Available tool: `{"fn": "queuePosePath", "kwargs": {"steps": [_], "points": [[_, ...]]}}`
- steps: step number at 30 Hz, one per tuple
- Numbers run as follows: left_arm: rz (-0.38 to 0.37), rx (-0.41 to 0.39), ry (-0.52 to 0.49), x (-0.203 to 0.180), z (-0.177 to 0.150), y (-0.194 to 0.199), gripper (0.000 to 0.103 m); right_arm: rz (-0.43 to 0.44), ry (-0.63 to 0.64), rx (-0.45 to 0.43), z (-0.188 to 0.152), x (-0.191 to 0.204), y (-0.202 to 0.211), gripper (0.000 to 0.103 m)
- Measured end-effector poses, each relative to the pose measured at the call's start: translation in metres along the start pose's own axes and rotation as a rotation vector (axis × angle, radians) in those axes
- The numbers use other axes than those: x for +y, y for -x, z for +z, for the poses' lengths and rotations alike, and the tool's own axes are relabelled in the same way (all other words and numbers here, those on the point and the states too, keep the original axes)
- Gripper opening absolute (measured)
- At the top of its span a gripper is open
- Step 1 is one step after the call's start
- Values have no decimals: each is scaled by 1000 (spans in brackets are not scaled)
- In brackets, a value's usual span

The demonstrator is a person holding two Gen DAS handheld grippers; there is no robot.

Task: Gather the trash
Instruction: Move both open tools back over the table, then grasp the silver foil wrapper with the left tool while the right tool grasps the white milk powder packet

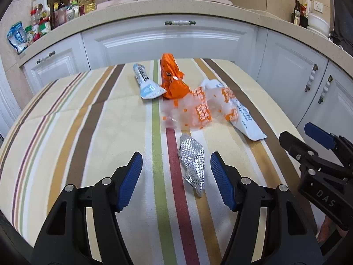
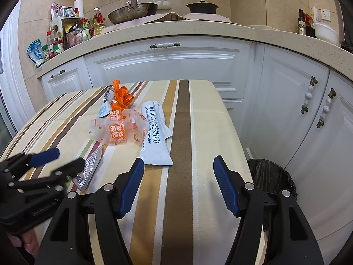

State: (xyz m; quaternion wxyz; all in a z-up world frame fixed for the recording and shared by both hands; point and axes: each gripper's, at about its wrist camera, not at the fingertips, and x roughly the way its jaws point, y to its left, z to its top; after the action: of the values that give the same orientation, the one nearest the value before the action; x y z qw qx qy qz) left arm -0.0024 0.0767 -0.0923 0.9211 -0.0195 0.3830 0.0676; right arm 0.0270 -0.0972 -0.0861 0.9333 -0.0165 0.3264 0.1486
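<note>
Foil wrapper (image 1: 192, 165) between open left claw (image 1: 176, 176)

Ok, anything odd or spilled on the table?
Nothing spilled. Only loose trash on the cloth: crumpled foil, orange wrapper, clear bag, two white sachets. Bin stands upright beside the table.
</note>
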Motion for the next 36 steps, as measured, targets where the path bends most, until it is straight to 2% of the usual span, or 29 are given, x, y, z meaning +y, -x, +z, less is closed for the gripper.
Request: {"fn": "queuePosePath", "kwargs": {"steps": [4, 9, 11, 13, 20, 28, 36], "points": [[-16, 43, 15, 0, -3, -15, 59, -1, 3, 7, 1, 1, -2, 64], [-46, 67, 19, 2, -4, -25, 42, 3, 5, 23, 0, 1, -9, 64], [-58, 66, 12, 2, -3, -26, 26, 6, 7, 29, 1, 3, -13, 64], [-70, 68, 17, 4, -2, -27, 22, 11, 11, 36, 2, 5, -16, 64], [-73, 67, 26, 16, -2, -23, 22, 37, 44, 65, 11, 17, -30, 64], [-17, 36, 62, 49, 3, -14, 22, 49, 54, 132, 21, 25, -46, 65], [16, 35, 115, 78, 5, -15, 22, 13, 84, 185, 27, 29, -63, 67]]}}
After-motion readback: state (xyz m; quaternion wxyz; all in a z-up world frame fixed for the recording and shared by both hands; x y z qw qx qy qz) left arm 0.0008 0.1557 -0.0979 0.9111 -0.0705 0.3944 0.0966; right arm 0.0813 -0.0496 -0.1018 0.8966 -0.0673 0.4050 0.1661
